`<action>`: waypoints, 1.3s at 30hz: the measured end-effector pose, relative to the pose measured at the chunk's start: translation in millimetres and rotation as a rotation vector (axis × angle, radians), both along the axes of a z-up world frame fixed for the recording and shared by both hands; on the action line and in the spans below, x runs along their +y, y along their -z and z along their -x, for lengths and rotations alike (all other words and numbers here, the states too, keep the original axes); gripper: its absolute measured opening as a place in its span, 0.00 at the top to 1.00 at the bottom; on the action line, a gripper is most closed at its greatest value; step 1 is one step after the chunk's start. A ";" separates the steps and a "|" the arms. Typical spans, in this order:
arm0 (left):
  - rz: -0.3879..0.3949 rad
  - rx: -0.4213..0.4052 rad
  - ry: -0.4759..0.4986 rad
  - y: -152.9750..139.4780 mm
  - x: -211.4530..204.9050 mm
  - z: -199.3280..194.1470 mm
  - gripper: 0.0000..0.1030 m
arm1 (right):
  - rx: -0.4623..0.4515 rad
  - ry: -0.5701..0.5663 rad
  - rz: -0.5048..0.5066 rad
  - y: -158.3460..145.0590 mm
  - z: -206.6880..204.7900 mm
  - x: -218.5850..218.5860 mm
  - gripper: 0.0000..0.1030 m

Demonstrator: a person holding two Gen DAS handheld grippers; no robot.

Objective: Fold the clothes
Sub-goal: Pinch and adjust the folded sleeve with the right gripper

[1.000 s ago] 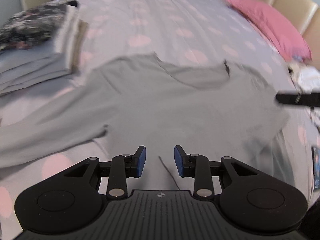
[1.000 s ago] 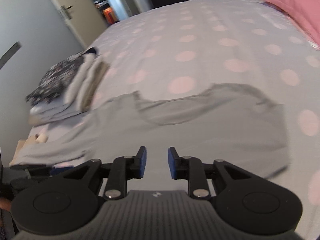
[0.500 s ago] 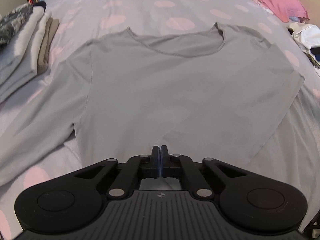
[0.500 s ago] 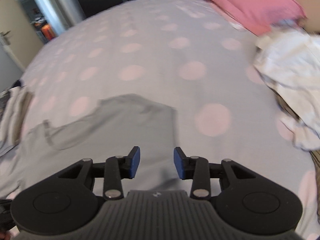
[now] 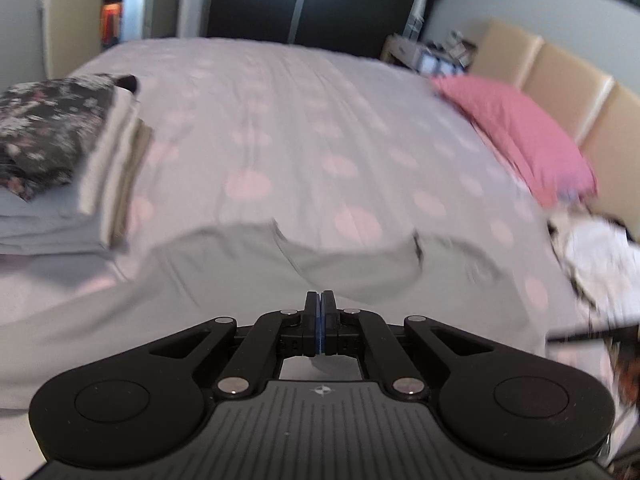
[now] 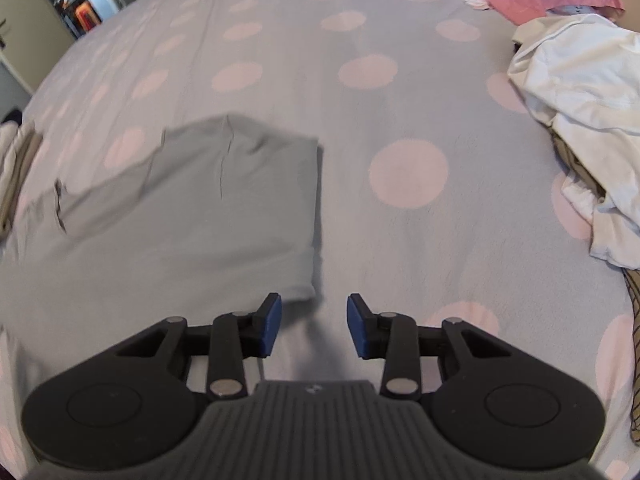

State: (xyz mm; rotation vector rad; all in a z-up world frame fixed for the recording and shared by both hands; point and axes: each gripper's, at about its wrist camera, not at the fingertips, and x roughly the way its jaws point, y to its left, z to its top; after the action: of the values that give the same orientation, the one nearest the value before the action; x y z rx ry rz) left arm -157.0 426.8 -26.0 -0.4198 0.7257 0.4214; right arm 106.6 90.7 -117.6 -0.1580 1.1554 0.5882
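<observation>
A grey t-shirt (image 5: 240,280) lies on the spotted bedspread, neckline away from me; it also shows in the right wrist view (image 6: 180,216). My left gripper (image 5: 319,322) is shut on the shirt's near hem and holds that edge raised. My right gripper (image 6: 314,326) is open and empty, low over the bed just beyond the end of the shirt's right sleeve (image 6: 296,276).
A stack of folded clothes (image 5: 68,172) with a dark floral piece on top sits at the left. A pink pillow (image 5: 516,136) lies by the beige headboard. A heap of white unfolded laundry (image 6: 580,120) lies at the right. The bedspread (image 6: 360,80) stretches beyond.
My left gripper closed on the shirt's near hem and has lifted it, tilting its view up. My right gripper swung right to the shirt's sleeve end and stayed open.
</observation>
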 end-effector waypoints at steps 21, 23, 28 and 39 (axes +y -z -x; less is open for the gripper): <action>-0.116 0.055 -0.279 12.8 67.8 22.9 1.00 | -0.116 -0.243 -0.013 22.9 23.8 51.3 0.70; -0.108 0.060 -0.289 15.9 70.0 24.4 1.00 | -0.124 -0.262 -0.014 22.8 25.4 55.5 0.71; -0.079 0.048 -0.286 15.5 70.9 26.0 1.00 | -0.172 -0.313 0.053 30.5 33.5 74.6 0.77; -0.124 0.116 -0.269 33.5 69.9 18.3 1.00 | -0.058 -0.125 0.036 38.5 2.2 48.0 0.91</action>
State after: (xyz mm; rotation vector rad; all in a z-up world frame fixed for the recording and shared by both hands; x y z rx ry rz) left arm -175.3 496.7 -59.5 -0.3794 0.7532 0.7449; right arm 104.4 138.7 -156.2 -0.2778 1.1056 0.6691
